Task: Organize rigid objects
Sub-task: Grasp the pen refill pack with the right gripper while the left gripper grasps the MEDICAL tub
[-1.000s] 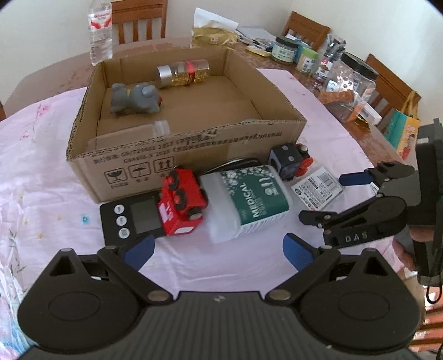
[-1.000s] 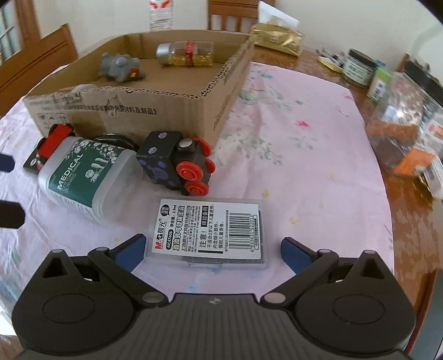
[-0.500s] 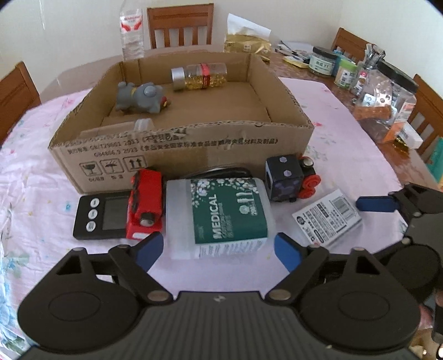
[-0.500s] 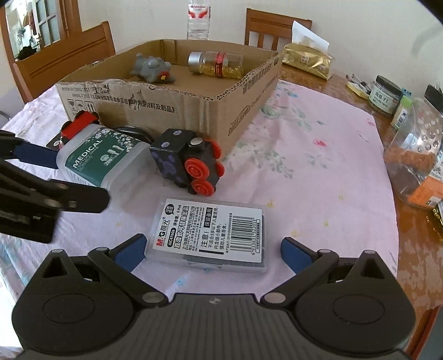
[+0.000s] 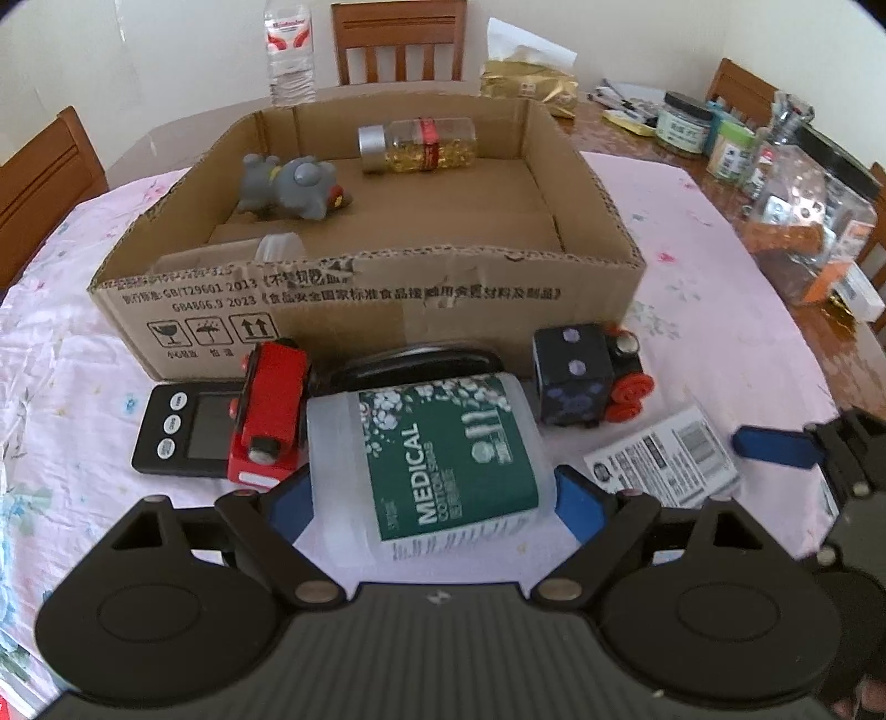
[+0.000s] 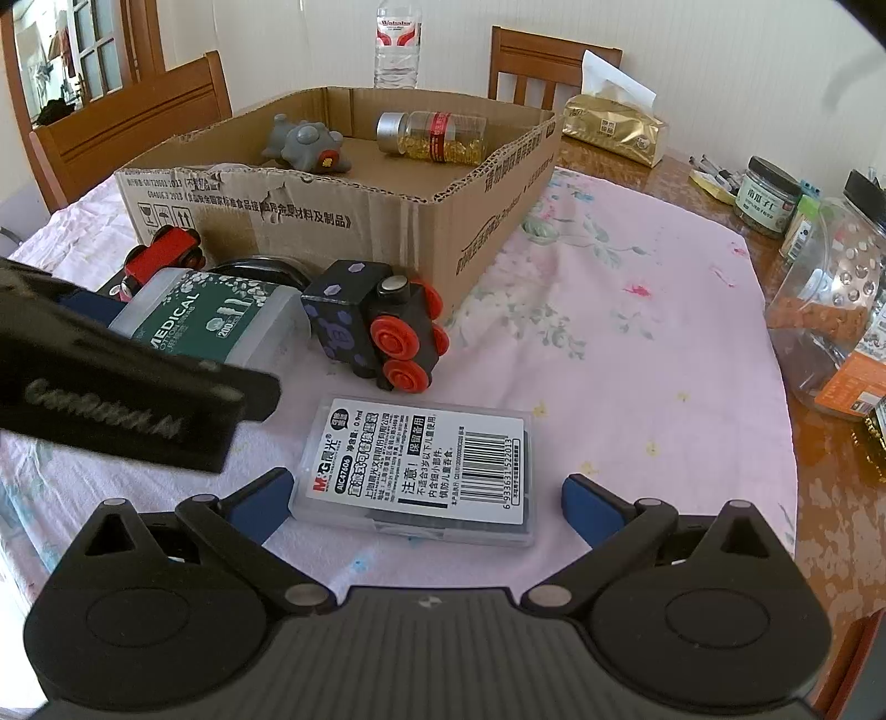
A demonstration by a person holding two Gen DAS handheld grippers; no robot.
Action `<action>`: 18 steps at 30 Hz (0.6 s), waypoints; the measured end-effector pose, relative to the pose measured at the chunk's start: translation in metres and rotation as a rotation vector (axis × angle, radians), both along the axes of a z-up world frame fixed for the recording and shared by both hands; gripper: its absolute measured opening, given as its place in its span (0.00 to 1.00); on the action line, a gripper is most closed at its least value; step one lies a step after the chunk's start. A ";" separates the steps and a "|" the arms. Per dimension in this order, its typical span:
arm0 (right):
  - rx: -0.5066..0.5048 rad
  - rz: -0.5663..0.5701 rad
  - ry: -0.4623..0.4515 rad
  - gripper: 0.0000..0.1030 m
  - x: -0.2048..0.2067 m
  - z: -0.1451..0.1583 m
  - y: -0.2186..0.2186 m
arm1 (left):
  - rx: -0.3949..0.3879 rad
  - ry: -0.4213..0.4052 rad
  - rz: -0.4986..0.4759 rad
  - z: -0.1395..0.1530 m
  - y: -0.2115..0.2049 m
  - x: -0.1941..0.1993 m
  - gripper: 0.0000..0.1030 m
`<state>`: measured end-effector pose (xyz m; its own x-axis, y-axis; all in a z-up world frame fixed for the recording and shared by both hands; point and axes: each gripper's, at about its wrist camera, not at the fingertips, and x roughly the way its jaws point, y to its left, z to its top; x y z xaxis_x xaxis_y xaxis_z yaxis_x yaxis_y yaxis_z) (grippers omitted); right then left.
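Observation:
My left gripper point(image 5: 432, 501) is open, its blue pads on either side of the white medical cotton-swab box point(image 5: 437, 459) with a green label, lying on the pink cloth. My right gripper point(image 6: 423, 501) is open around the near end of a clear M&G lead case point(image 6: 418, 462). A black toy train car with red wheels point(image 6: 376, 324), a red toy car point(image 5: 268, 410) and a black timer point(image 5: 185, 429) lie in front of the cardboard box point(image 5: 360, 299). Inside the box are a grey toy point(image 5: 293, 185) and a capsule bottle point(image 5: 418, 145).
Jars and a clear container point(image 6: 825, 310) stand at the table's right edge. A gold tissue pack point(image 6: 612, 130) and a water bottle point(image 6: 396, 41) are behind the box. Wooden chairs point(image 6: 127, 119) surround the table. A black round object point(image 5: 421, 363) lies behind the swab box.
My left gripper has swung left and moved forward until its pads flank the swab box. My right gripper has edged closer to the lead case.

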<state>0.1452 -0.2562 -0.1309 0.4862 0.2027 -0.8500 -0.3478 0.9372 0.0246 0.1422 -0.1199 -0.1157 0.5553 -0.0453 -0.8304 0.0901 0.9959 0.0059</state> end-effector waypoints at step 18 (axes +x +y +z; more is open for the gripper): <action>-0.001 -0.008 -0.007 1.00 -0.002 0.000 0.001 | -0.026 0.061 -0.036 0.008 0.048 -0.044 0.80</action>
